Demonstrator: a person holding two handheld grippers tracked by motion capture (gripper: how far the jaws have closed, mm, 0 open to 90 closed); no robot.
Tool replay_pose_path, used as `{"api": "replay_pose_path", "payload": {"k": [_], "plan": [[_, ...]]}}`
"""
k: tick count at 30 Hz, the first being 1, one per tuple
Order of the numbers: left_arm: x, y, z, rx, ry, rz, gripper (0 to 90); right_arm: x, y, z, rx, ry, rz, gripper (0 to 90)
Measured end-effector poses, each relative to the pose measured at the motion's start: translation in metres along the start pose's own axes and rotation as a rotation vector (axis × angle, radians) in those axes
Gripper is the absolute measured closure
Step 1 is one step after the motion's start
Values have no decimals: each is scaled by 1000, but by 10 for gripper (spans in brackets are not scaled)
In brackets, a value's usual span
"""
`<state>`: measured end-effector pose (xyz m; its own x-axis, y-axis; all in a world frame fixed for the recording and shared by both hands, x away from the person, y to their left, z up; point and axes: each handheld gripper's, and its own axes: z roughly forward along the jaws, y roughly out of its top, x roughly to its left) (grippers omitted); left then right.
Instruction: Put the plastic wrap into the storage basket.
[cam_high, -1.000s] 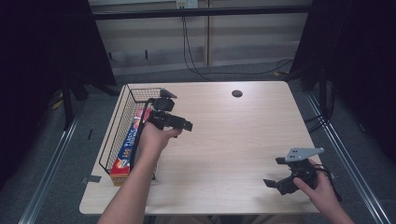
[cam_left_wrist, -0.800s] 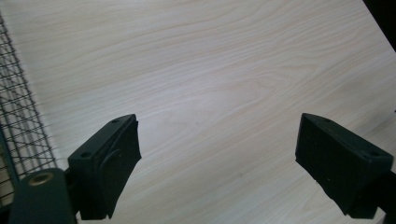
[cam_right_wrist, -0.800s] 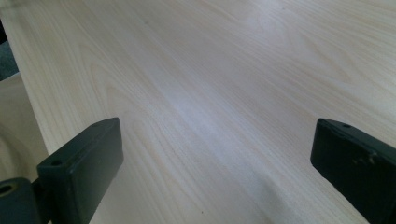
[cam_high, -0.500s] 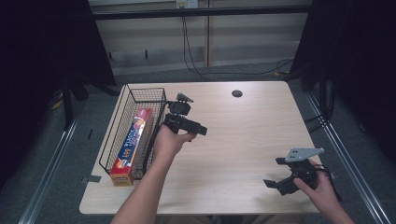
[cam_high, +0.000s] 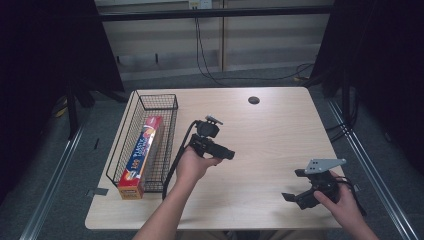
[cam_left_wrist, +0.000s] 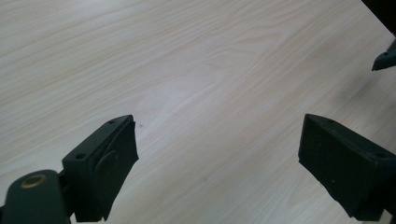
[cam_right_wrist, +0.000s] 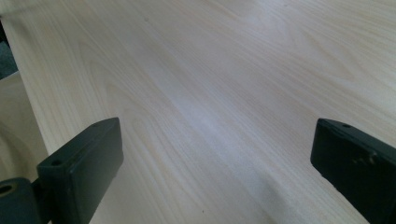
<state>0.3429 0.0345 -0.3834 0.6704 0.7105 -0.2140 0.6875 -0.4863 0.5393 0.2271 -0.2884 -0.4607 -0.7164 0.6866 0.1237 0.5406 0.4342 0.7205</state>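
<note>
Item one, my left gripper (cam_high: 227, 155): in the high view it sits in my left hand (cam_high: 192, 165) over the middle of the table (cam_high: 270, 125), just right of the wire basket (cam_high: 172, 107), jaws pointing toward the table's right side. Its own view (cam_left_wrist: 217, 154) adds what the high view cannot: the two black pads stand far apart with bare wood grain between them, released and empty; they have just been opening a little wider. A dark tip of the other gripper pokes in at that view's right edge. Item two, my right gripper (cam_high: 290, 197): the high view places it near the table's front right corner, held in my right hand (cam_high: 345, 205), grey three-cornered plate on top. Its own view (cam_right_wrist: 212, 163) shows its pads likewise spread wide over plain wood, gripping nothing, with the table edge at the left. Item three, the long red-and-blue box (cam_high: 142, 155): seen from above alone, lying lengthwise inside the basket at the table's left, its near end at the basket's front wall, apart from both grippers.
</note>
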Motion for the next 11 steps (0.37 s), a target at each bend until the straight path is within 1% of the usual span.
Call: {"api": "replay_pose_path", "payload": {"k": [1, 3, 5, 6, 9, 11], "plan": [[-2, -1, 3, 1, -2, 2, 115, -1, 0, 0, -2, 2, -1, 26], [-4, -3, 7, -4, -5, 17, 108, -1, -1, 0, 1, 1, 4, 26], [-5, -6, 11, 6, -15, 26, 107, -2, -2, 1, -1, 0, 5, 26], [-6, -7, 13, 7, -13, 35, 106, -2, -2, 0, 1, -1, 5, 26], [-7, -11, 18, 8, -11, 44, 98, -3, -4, 0, 3, -10, 14, 26], [-7, -14, 19, 8, -18, 45, 97, -4, -5, 1, 4, -13, 20, 26]]}}
